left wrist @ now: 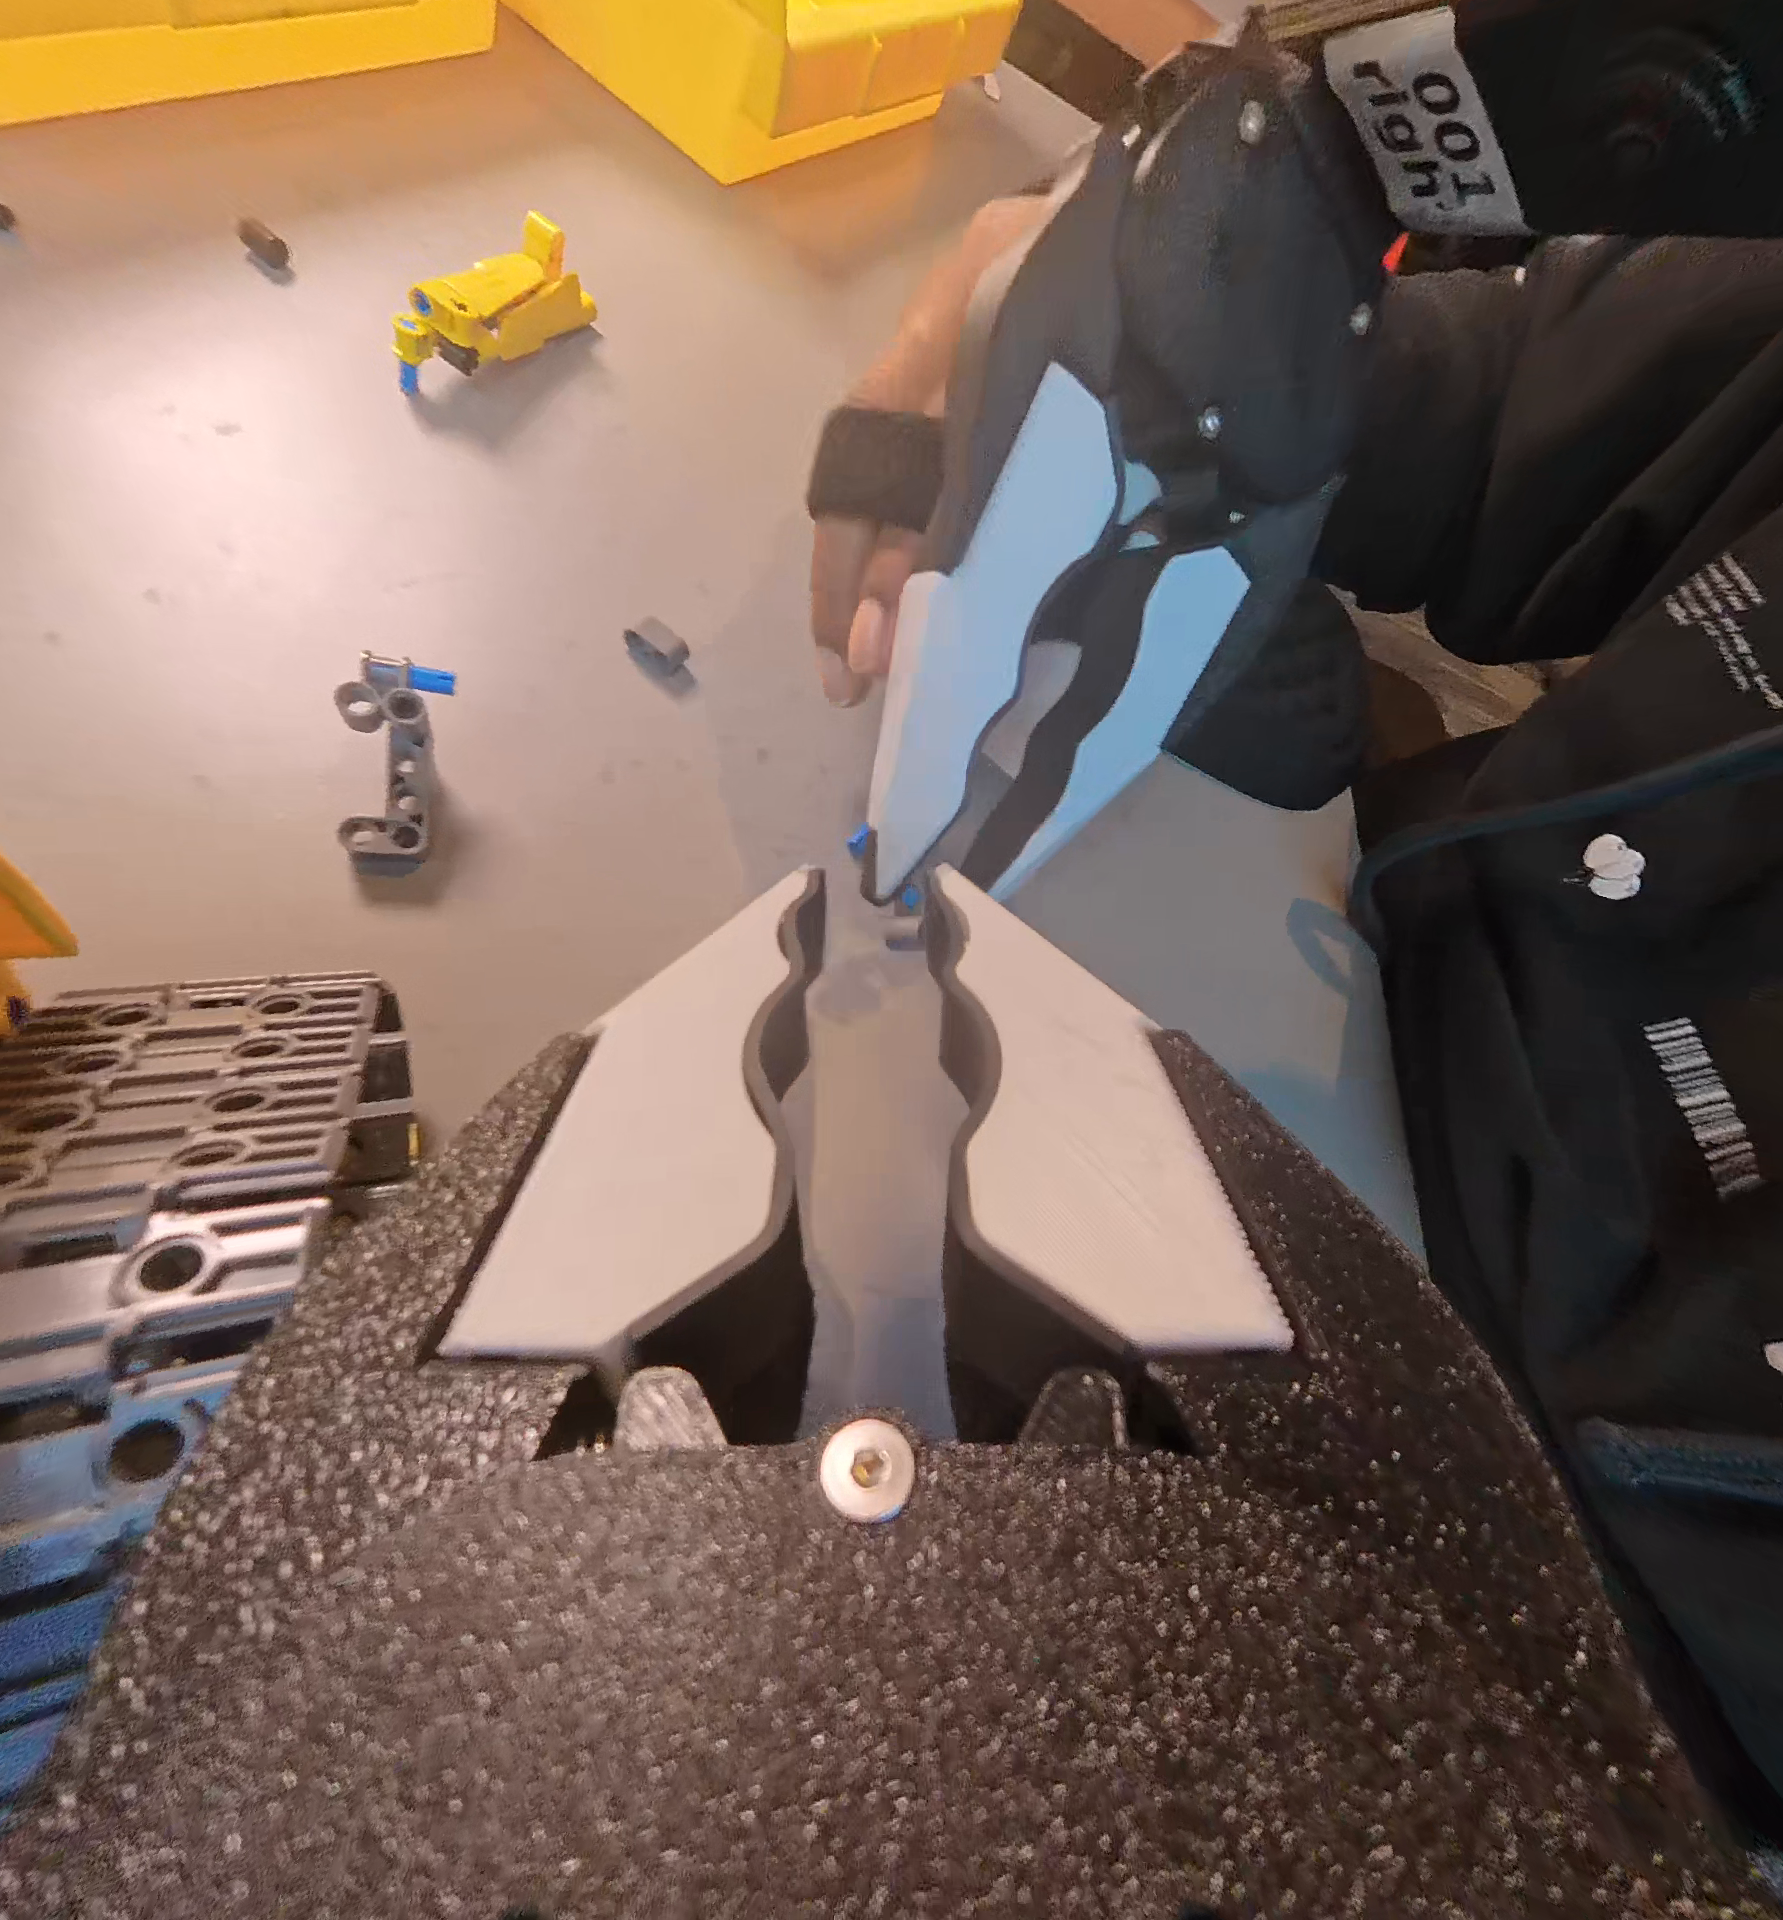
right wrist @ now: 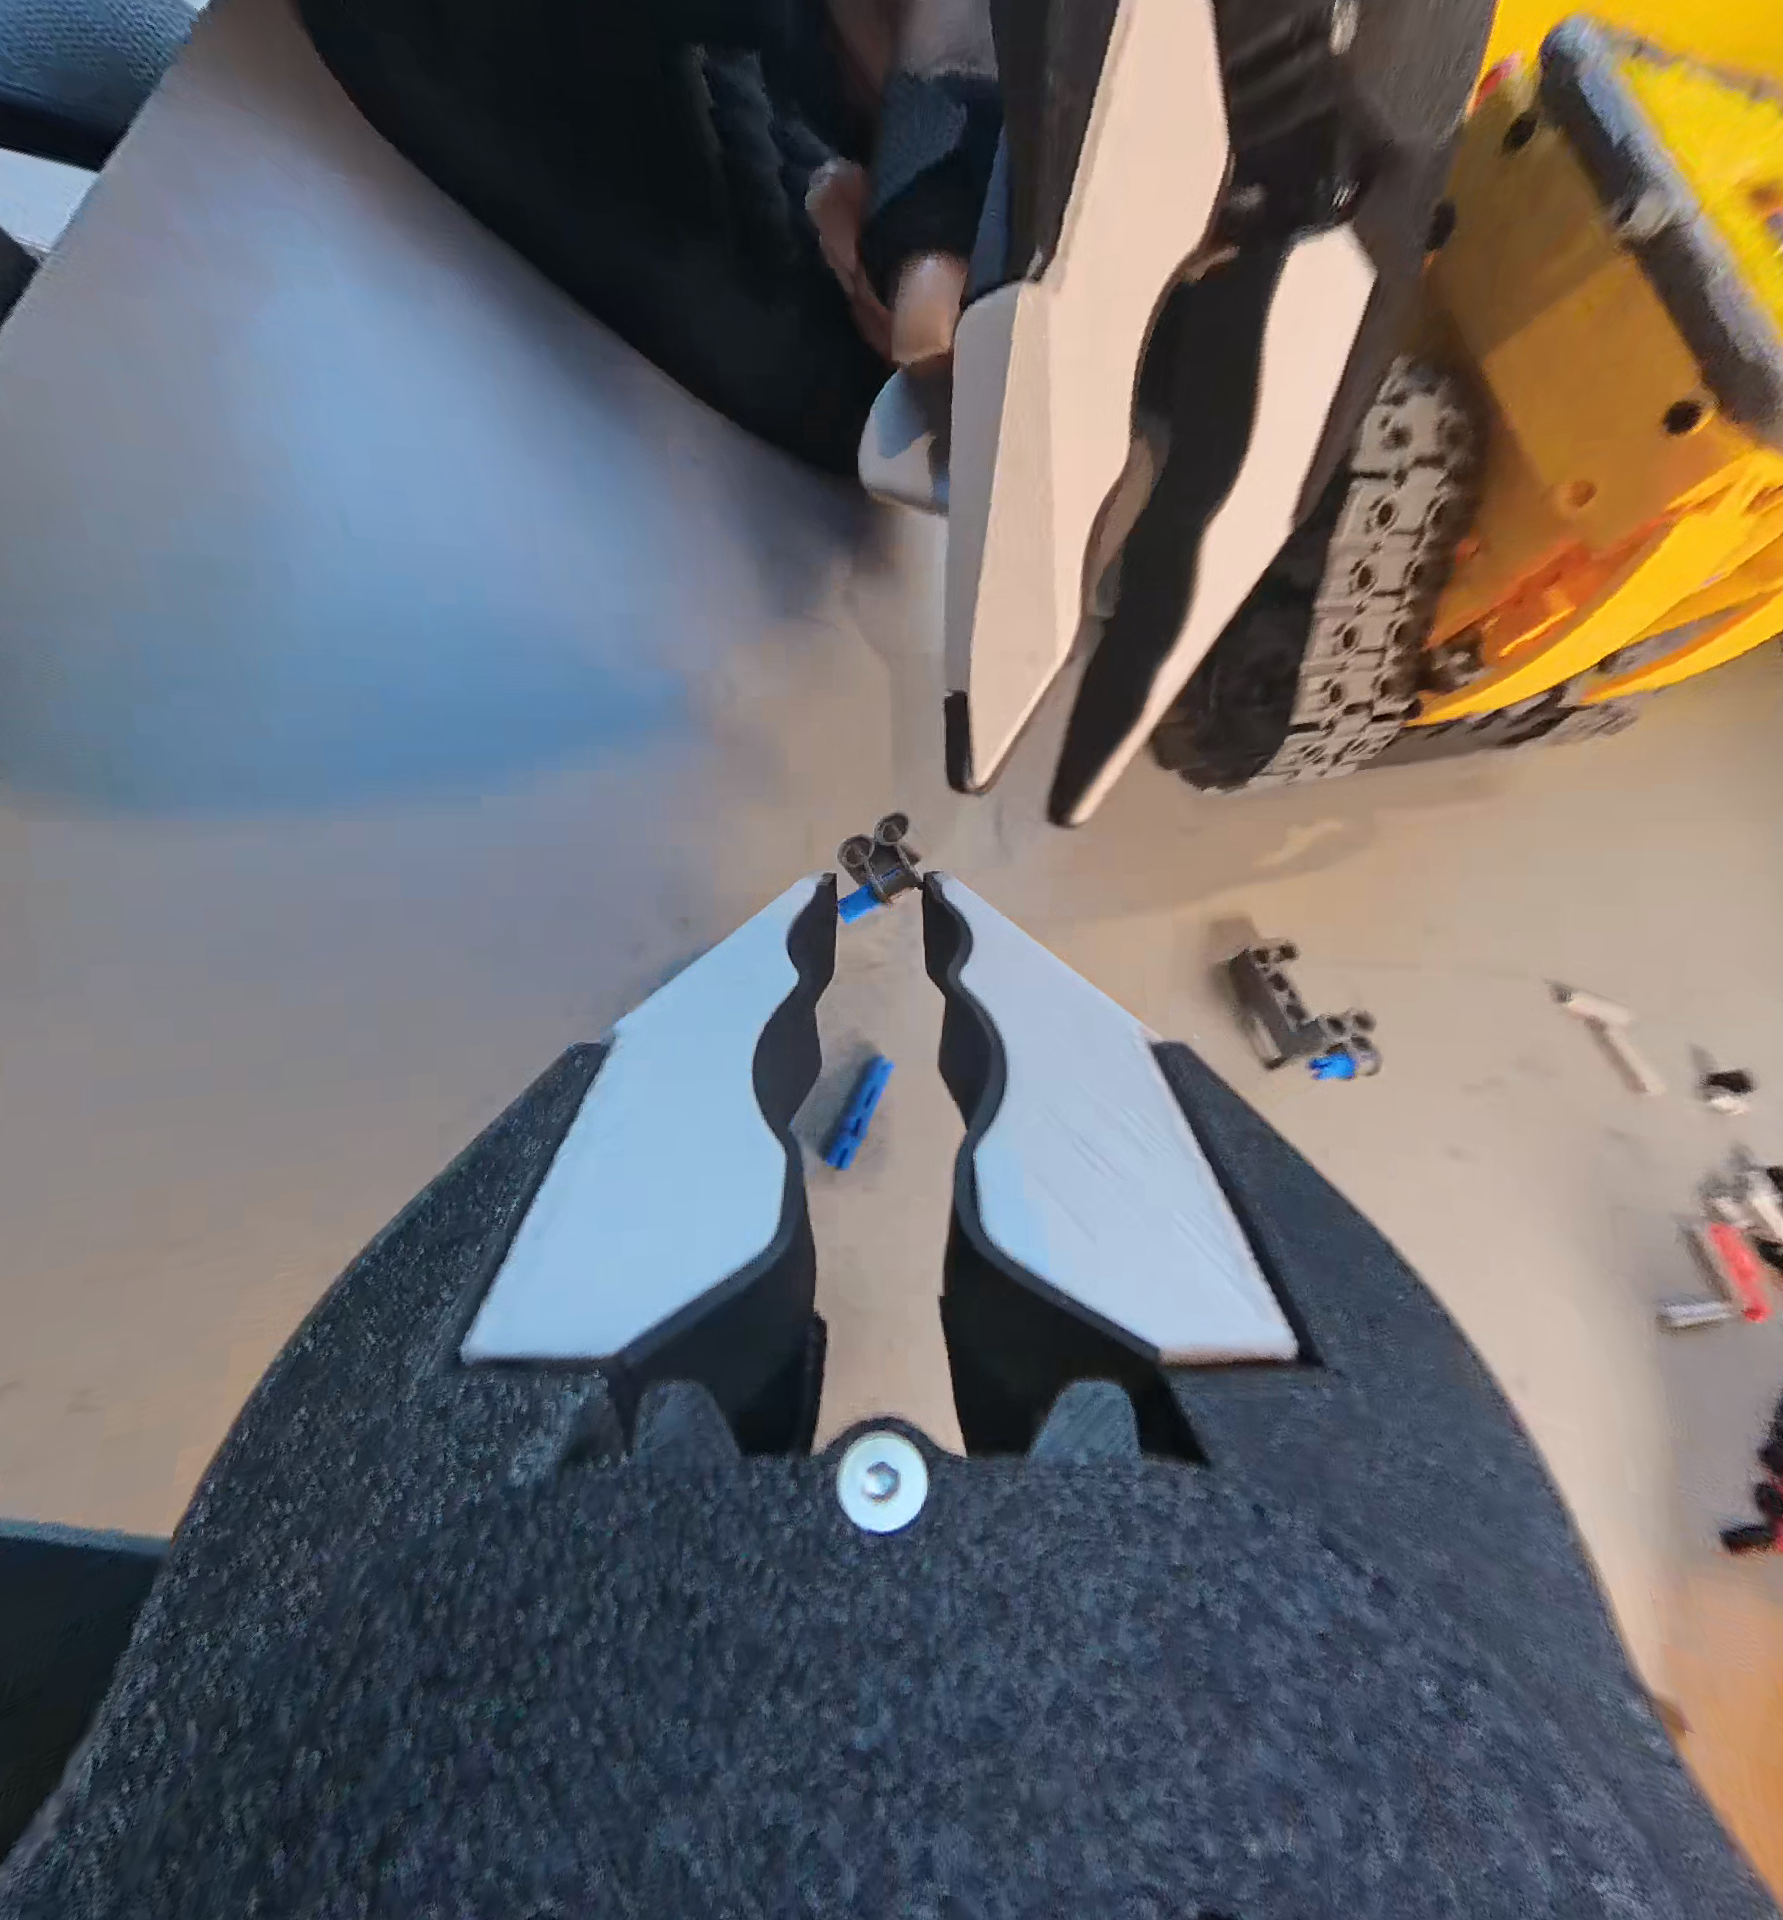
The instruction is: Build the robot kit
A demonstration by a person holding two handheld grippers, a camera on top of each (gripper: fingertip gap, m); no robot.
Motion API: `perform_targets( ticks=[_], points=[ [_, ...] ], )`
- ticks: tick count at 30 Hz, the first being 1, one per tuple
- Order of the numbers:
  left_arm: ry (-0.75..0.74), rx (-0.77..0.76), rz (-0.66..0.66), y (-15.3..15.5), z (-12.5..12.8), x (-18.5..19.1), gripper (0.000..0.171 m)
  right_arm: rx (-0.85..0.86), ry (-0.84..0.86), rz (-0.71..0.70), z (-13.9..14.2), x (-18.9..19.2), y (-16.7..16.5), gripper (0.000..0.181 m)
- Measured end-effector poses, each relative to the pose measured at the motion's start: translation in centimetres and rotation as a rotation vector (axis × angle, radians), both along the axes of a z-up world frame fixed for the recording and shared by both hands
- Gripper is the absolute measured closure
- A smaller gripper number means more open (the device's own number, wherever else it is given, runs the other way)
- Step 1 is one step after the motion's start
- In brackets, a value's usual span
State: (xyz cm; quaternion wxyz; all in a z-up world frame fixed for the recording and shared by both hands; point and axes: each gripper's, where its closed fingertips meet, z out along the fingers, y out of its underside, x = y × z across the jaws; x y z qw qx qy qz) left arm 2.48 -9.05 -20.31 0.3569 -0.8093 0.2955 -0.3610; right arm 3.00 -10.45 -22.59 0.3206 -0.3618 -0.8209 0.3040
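Left gripper has its fingers a bit apart, pointing forward. Right gripper angles down toward it, tips nearly meeting, fingers pinched on something small.

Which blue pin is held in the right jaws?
The blue pin stuck in the small dark connector at the right gripper tips. The loose blue pin lies free on the table.

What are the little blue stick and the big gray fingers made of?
The blue stick on the table looks like hard, smooth plastic: bright even colour, molded ridges. The right tool has gray fingers that look like matte printed plastic with fine lines across them, edged in black, perhaps rubber.
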Motion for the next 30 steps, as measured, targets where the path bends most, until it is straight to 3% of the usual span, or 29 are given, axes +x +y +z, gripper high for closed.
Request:
perform_targets(
  ticks=[4,19,23,30],
  points=[
    [0.032,0.034,0.045,0.6,0.1,-0.5,0.142,-0.026,-0.105,-0.024,-1.2,0.4,0.0,0.165],
    [0.168,0.062,-0.01,0.0,-1.5,-0.1,0.144,-0.1,-0.19,-0.031,-1.8,0.6,0.7,0.158],
    [0.209,0.065,-0.039,-0.4,-2.1,0.2,0.146,-0.121,-0.204,-0.029,-0.6,2.2,2.1,0.157],
    [0.287,0.063,-0.061,-0.5,-3.4,0.4,0.147,-0.123,-0.308,-0.03,-2.2,4.0,2.5,0.162]
  ],
)
